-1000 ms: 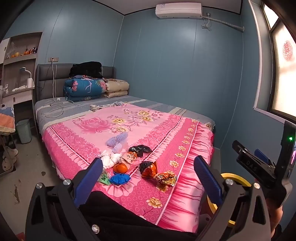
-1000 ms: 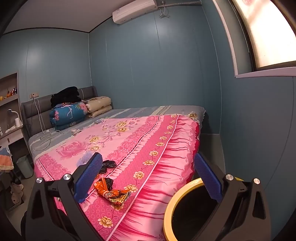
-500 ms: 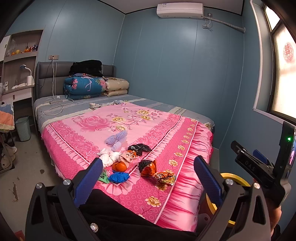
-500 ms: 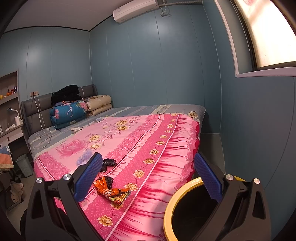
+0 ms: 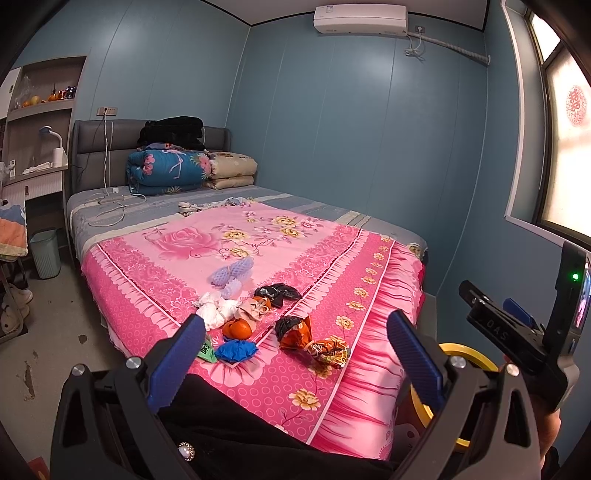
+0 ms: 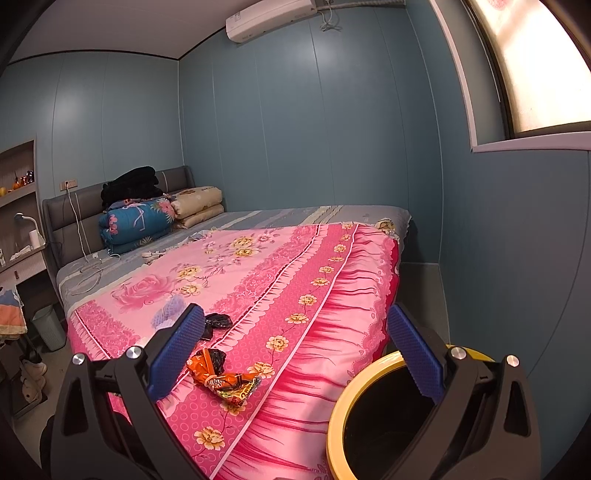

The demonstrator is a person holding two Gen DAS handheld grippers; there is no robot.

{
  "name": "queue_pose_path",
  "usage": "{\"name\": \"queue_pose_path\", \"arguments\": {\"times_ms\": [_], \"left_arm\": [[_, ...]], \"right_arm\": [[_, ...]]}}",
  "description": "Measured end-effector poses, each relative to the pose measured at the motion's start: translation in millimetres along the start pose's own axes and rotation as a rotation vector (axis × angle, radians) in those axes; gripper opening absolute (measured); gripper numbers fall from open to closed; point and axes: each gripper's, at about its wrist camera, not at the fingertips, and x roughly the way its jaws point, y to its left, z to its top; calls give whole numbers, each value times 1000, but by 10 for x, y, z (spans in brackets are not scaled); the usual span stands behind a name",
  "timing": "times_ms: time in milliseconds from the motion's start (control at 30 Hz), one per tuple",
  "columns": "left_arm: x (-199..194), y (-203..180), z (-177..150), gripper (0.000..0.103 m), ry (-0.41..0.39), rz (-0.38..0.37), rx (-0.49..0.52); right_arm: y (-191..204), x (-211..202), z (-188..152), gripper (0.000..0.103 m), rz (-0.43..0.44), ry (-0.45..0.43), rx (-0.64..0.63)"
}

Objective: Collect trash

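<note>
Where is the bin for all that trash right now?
The yellow-rimmed bin stands on the floor beside the bed's frilled edge, low right in the right wrist view, just under the open right gripper.

Setting: home bedroom. Evidence: double bed (image 5: 258,236) with grey padded headboard (image 5: 110,136) and pink floral bedspread (image 6: 258,273); folded quilts (image 5: 166,170) stacked at its head; blue walls; wall-mounted air conditioner (image 5: 360,18); built-in shelf with desk lamp (image 5: 51,136); window (image 5: 569,147).

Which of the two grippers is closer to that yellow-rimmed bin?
Right. The right gripper hangs just above the yellow-rimmed bin, open; the left gripper is off to the bin's left, over the bed.
</note>
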Motion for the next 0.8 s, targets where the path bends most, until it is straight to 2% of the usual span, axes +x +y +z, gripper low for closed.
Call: {"name": "queue_pose_path", "arguments": {"times_ms": [800], "left_arm": [[60,6,-31,95,12,-11,5]], "right_arm": [[5,10,-5,95,-14,9,8]]}}
